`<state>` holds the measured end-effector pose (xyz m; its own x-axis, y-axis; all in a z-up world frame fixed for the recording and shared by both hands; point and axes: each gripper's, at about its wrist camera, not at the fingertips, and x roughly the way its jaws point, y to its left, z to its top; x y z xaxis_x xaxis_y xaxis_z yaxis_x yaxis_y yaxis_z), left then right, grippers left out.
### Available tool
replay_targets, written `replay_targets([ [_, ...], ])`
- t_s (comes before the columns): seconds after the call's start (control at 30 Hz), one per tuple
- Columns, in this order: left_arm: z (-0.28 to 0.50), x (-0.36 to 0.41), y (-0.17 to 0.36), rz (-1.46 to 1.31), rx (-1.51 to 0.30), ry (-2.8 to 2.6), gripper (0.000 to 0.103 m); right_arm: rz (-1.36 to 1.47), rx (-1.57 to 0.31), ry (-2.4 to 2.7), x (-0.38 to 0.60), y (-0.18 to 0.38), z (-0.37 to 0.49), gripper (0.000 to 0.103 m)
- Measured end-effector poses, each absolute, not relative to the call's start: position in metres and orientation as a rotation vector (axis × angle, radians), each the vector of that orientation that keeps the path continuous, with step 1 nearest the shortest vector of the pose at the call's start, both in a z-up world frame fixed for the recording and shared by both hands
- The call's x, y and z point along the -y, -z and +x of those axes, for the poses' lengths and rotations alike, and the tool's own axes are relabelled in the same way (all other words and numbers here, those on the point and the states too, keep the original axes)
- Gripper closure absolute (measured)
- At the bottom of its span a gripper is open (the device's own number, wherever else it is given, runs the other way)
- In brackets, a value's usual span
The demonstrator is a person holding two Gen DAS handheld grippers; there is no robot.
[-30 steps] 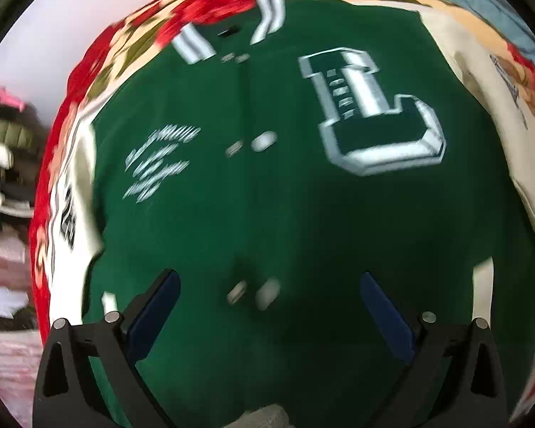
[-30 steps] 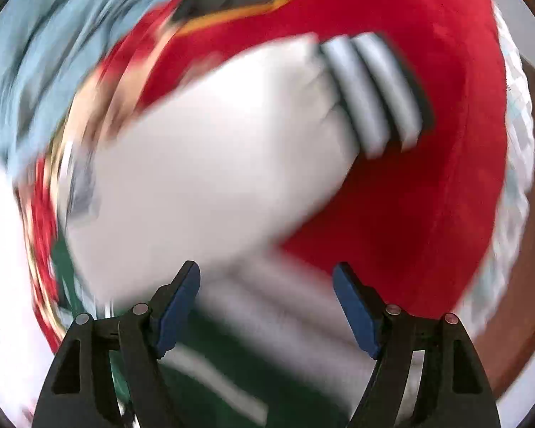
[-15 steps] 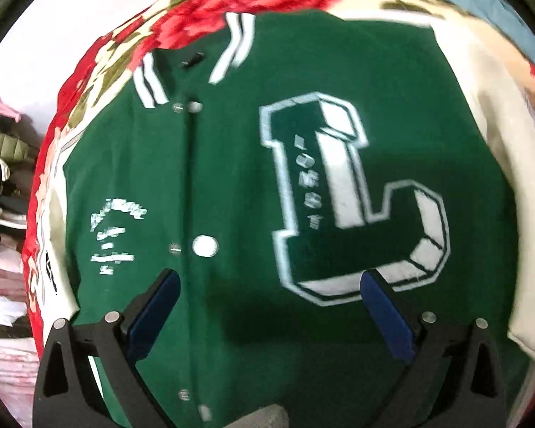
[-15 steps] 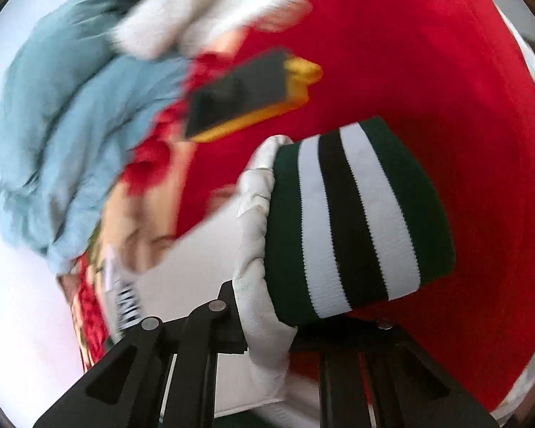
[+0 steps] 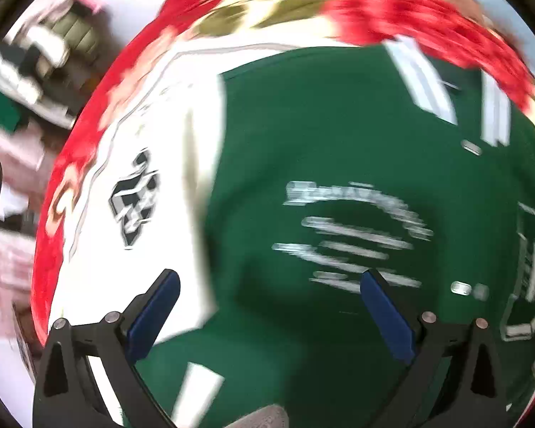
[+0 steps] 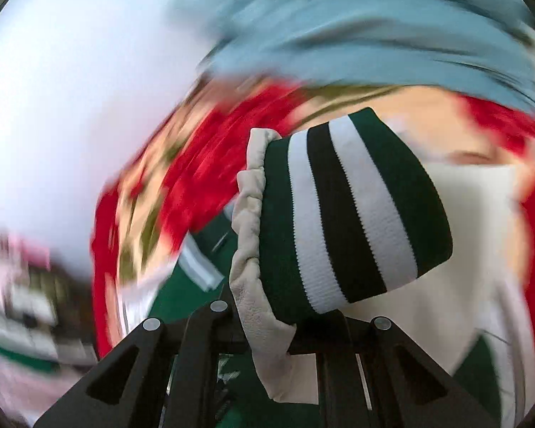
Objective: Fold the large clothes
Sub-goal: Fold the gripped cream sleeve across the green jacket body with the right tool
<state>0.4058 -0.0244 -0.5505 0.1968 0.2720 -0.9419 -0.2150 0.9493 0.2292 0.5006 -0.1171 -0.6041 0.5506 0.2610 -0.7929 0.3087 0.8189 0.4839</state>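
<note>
striped cuff [image 6: 353, 214] pinched in right tool [image 6: 289, 335]; left tool [image 5: 267, 306] gapes above jacket [image 5: 339, 142].

The white lettering on the green jacket [image 5: 339, 164] is too blurred to read.

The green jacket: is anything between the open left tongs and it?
Nothing visible is. The left tongs hang open right above the green jacket, with only air between the blue pads and the cloth. The right tongs are already shut on the striped cuff.
</note>
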Motion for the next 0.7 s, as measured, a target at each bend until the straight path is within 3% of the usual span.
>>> replay_targets([
  [0.17, 0.398, -0.074, 0.547, -0.066, -1.326, -0.455, 0.0, 0.307, -1.208, -0.207, -0.059, 0.673, 0.547, 0.09],
  [0.33, 0.382, -0.138, 0.542, -0.096, -1.304, -0.516, 0.0, 0.086, -1.332, -0.277, -0.15, 0.735, 0.549, 0.089],
  [0.4, 0.368, -0.156, 0.538, -0.106, -1.311, -0.528, 0.0, 0.041, -1.412, -0.309, -0.165, 0.753, 0.538, 0.081],
  [0.47, 0.347, -0.172, 0.534, -0.136, -1.33, -0.546, 0.0, 0.084, -1.456, -0.37, -0.17, 0.753, 0.524, 0.052],
  [0.5, 0.332, -0.18, 0.531, -0.167, -1.342, -0.556, 0.0, 0.127, -1.46, -0.401, -0.168, 0.746, 0.516, 0.03],
  [0.53, 0.316, -0.185, 0.529, -0.199, -1.359, -0.565, 0.0, 0.156, -1.449, -0.418, -0.163, 0.738, 0.508, 0.024],
  [0.7, 0.226, -0.234, 0.544, -0.579, -1.502, -0.573, 0.0, 0.249, -1.505, -0.371, -0.13, 0.711, 0.455, 0.024],
])
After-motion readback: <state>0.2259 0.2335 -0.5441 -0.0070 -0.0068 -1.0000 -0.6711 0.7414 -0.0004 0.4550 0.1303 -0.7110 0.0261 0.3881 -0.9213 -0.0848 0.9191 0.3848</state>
